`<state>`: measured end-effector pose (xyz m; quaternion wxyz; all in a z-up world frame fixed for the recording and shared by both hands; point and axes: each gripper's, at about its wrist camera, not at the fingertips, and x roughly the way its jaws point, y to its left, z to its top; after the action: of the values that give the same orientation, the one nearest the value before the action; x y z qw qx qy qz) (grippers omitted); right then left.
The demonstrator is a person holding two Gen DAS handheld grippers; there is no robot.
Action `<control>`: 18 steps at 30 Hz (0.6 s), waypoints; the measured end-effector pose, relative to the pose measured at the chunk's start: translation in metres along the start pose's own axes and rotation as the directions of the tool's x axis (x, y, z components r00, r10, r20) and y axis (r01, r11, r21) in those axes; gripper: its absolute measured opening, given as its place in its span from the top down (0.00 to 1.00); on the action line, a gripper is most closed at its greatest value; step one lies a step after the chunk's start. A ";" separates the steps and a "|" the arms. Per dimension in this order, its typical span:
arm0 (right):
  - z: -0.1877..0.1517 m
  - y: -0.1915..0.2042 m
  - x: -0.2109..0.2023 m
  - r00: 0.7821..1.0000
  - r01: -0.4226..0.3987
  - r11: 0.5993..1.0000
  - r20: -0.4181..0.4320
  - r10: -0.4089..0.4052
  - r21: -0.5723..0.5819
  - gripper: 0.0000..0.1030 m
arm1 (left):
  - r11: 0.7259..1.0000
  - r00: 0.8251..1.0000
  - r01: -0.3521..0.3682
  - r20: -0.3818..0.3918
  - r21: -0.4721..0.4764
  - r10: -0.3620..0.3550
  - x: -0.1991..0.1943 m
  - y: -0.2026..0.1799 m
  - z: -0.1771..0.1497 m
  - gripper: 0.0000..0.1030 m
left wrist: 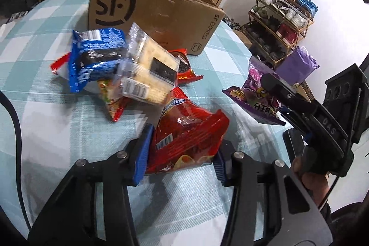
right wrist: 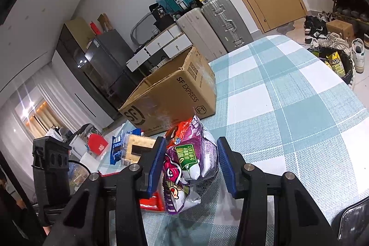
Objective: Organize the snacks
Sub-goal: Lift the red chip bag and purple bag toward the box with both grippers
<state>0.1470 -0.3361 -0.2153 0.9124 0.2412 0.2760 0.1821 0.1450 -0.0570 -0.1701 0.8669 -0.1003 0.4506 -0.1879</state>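
1. The left gripper [left wrist: 182, 155] is clamped on the lower end of a red chip bag [left wrist: 184, 130], blue pads pressed into both sides; the bag sits near the front edge of the table with the checked cloth [left wrist: 57, 107]
2. The right gripper [right wrist: 191, 163] has its jaws closed on a purple snack bag [right wrist: 193, 153], held near the table's right side; the left wrist view shows the same bag in that claw, clear of the cloth
3. Toward the middle of the table a small heap waits: a blue cookie pack [left wrist: 96, 59], a clear cracker pack [left wrist: 147, 70] leaning on it, and further red packets underneath
4. The open SF Express cardboard box [left wrist: 152, 15] stands at the far edge, just behind the heap, top flaps up
5. Step in hand, as I judge it: both bags are grasped and ready for transfer to the box
6. The next move calls for lifting each bag above the box rim, one hand after the other so the claws do not meet, and letting go over the opening
7. Risk: the puffy chip bag is pinched at one end and may swing or slip
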 end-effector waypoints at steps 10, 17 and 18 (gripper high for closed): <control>-0.002 0.003 0.002 0.999 0.036 0.999 -0.013 -0.036 -0.009 0.55 | 1.000 0.998 0.009 0.069 0.010 -0.009 -0.049 0.014 -0.006 0.57; -0.008 0.021 -0.002 0.999 0.006 0.999 -0.046 -0.007 -0.040 0.55 | 1.000 0.987 -0.004 0.161 0.014 0.002 -0.101 0.024 -0.008 0.57; -0.009 0.024 -0.003 0.999 -0.003 0.999 -0.048 0.001 -0.042 0.55 | 1.000 0.986 -0.003 0.164 0.012 0.001 -0.108 0.026 -0.008 0.57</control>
<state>0.1344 -0.3153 -0.2076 0.9103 0.2177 0.2935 0.1943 0.0880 0.0110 -0.1036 0.9020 -0.1094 0.3766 -0.1808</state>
